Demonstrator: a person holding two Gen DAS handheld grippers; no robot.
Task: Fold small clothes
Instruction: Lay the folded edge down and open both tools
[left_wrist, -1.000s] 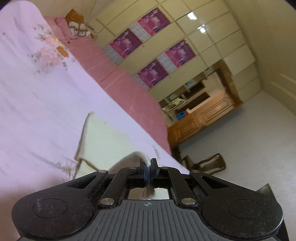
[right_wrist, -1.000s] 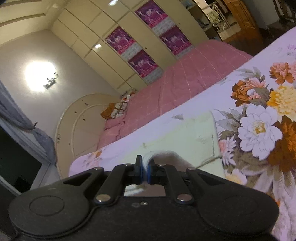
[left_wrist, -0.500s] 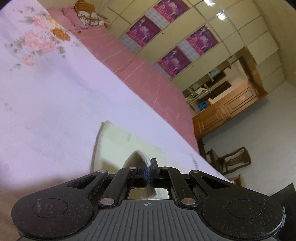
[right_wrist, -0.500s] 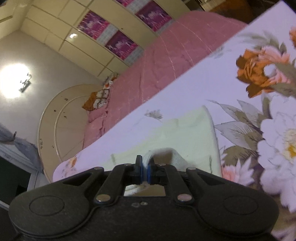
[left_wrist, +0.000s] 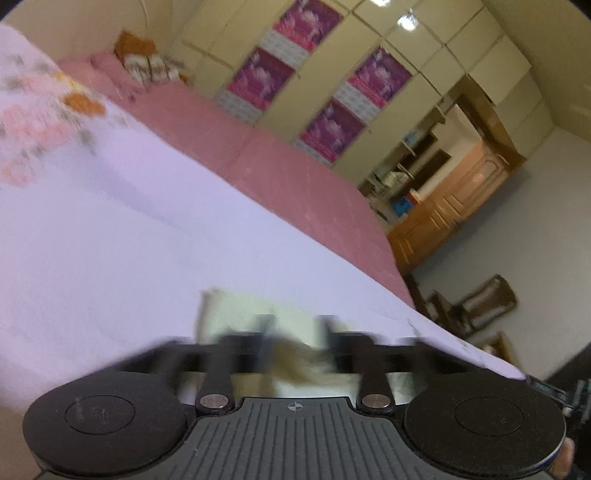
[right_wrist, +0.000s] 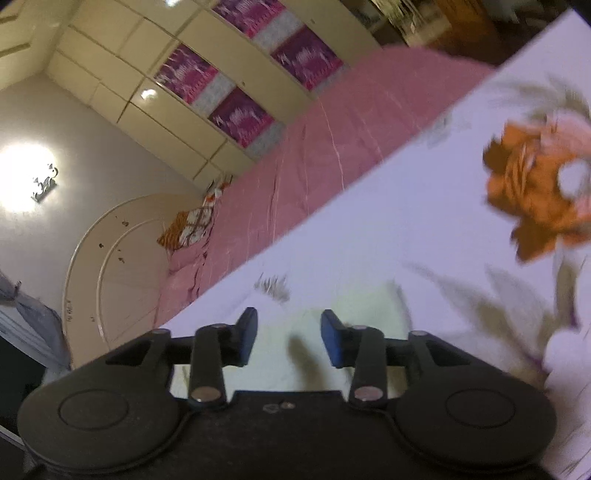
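Note:
A small pale yellow garment (left_wrist: 236, 314) lies on the lilac flowered bedsheet (left_wrist: 110, 236), close under both grippers. In the left wrist view my left gripper (left_wrist: 297, 339) is blurred, its jaws opening, and a raised fold of the cloth sits loose between the fingers without being pressed. In the right wrist view the same garment (right_wrist: 369, 306) lies flat below my right gripper (right_wrist: 290, 334), whose jaws are also opening. Its blue pads (right_wrist: 247, 334) stand apart and clear of the cloth.
A pink quilt (left_wrist: 280, 173) covers the far half of the bed, with patterned pillows (left_wrist: 147, 62) at the rounded headboard (right_wrist: 110, 266). Cream wardrobes with purple panels (left_wrist: 325, 85) line the wall. Wooden chairs (left_wrist: 476, 302) and a wooden cabinet (left_wrist: 450, 210) stand on the floor past the bed's edge.
Both grippers, shut on folds of the yellow garment before, have sunk toward the bed and let the cloth go. Their jaws now stand apart, and the garment lies lower in each view.

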